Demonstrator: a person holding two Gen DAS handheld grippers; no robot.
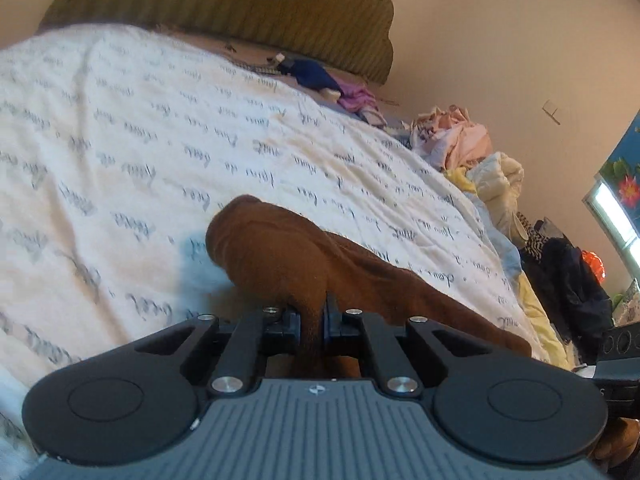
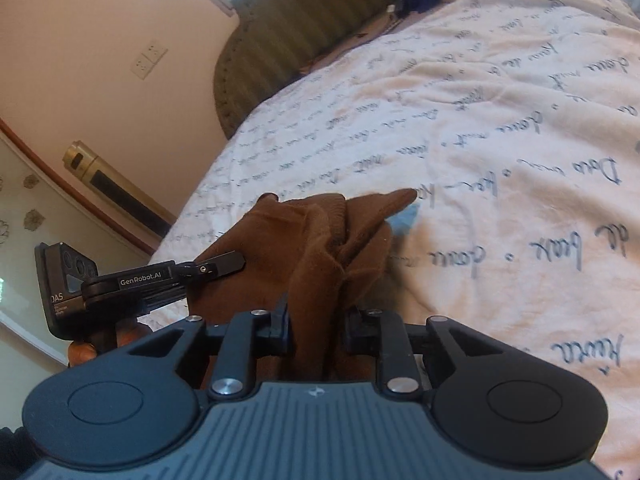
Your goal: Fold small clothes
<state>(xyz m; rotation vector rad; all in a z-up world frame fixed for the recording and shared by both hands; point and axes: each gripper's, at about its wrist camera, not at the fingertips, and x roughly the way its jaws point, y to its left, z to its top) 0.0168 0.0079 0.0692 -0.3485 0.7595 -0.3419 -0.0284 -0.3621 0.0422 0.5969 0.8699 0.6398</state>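
Left hand-held gripper (image 1: 311,320): clamped on brown garment (image 1: 304,248), bunched above the bed quilt (image 1: 120,140). Right hand-held gripper (image 2: 316,324): pinching the same cloth (thicker bunch). Risk: uneven pull slips a corner, skewing the fold.

My two wrist cameras look forward along each claw, low and close over the bed (image 1: 120,120), sharing the brown garment (image 1: 280,248).
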